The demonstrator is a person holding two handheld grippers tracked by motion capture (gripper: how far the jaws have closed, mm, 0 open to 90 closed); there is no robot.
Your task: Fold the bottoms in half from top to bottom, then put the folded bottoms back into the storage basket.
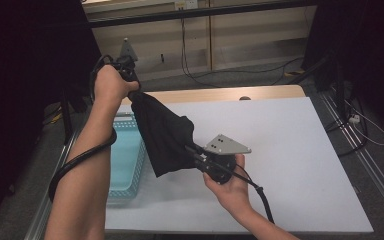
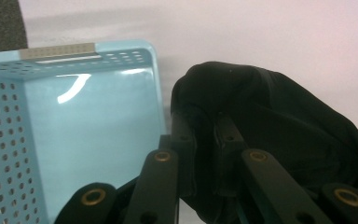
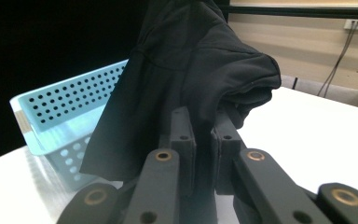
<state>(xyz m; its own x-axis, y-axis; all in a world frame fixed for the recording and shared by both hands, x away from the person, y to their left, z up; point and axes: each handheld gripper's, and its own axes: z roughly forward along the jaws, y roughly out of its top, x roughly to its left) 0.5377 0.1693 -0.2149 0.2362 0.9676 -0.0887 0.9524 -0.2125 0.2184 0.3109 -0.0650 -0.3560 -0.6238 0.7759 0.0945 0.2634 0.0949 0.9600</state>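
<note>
A black garment [image 1: 162, 137] hangs in the air between the two grippers, over the left part of the white surface [image 1: 290, 150] and partly above the light blue perforated basket [image 1: 125, 165] at the surface's left edge. The left gripper [image 1: 130, 82] is raised high at the far left and has its jaws pinched tight on the cloth's upper end. The right gripper [image 1: 192, 149] sits lower and nearer the middle, its jaws likewise clamped on a fold of the fabric. Holding one end high and the other low lets the cloth drape at a slant, which probably serves to spread it out or to steer it toward the basket. In the left gripper view the basket's inside looks bare, with the fabric bunched just to its right. The basket carries a pale strip on its rim, but no writing on it can be read, and the garment shows no brand or label.
</note>
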